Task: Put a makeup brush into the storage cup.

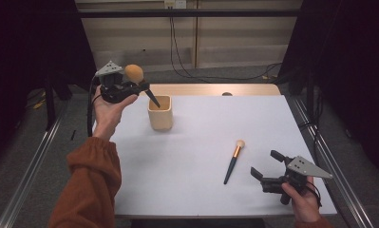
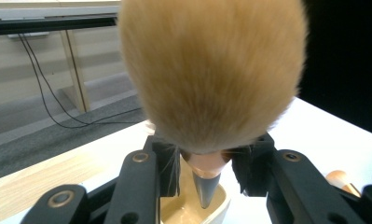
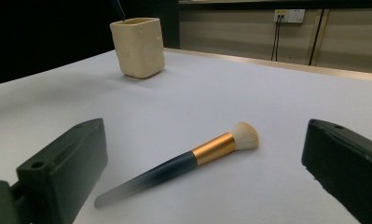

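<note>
My left tongs (image 1: pixel 140 86) grip the big powder brush (image 1: pixel 134 73) by its neck, its handle tip dipping into the cream cup (image 1: pixel 160 114) near the surface's (image 1: pixel 201 180) far-left edge. My left gripper view shows the fluffy head (image 2: pixel 211 70) and the pinch close up. My right tongs (image 1: pixel 265 164) gape empty near the front-right edge, and their view shows the small brush (image 3: pixel 188 161) lying between the jaws, with open room around it.

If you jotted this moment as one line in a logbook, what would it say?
left gripper: shut on big brush, handle tip in cup | right gripper: open, empty | small brush: lying on table

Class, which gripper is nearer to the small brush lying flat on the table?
Right. The right gripper sits open just beside the small brush; the left gripper is far off above the cup, holding a big brush.
</note>
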`<state>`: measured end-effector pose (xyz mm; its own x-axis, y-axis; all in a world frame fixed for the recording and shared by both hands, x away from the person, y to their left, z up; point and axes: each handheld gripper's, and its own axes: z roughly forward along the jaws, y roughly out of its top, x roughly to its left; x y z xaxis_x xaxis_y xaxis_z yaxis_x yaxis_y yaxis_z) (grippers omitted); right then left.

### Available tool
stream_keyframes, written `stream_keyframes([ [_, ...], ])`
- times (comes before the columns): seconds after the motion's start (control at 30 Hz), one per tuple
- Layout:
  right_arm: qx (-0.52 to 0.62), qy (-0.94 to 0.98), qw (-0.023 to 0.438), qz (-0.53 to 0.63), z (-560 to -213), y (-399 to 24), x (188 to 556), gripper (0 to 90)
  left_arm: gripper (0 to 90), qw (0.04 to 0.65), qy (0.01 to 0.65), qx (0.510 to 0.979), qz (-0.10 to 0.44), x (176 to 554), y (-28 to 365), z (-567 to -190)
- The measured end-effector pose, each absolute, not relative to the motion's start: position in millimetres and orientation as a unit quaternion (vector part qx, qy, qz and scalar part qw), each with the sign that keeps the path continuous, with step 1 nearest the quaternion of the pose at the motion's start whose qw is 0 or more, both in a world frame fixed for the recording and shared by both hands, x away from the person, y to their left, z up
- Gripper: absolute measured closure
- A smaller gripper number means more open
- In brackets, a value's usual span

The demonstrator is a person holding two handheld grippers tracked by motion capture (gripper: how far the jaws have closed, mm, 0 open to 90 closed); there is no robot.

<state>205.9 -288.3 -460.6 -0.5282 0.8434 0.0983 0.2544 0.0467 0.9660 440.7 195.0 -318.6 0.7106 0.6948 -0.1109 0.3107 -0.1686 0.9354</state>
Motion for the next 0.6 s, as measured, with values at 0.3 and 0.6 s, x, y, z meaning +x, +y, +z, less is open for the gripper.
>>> stream_keyframes([
  [0.3, 0.406, 0.675, 0.263, 0.557, -461, -288, 205, 0.0, 65.5, 0.539, 0.348, 0.746, 0.179, 445, 194, -331],
  [0.6, 0.407, 0.675, 0.262, 0.557, -461, -288, 205, 0.0, 65.5, 0.531, 0.353, 0.75, 0.176, 447, 192, -343],
])
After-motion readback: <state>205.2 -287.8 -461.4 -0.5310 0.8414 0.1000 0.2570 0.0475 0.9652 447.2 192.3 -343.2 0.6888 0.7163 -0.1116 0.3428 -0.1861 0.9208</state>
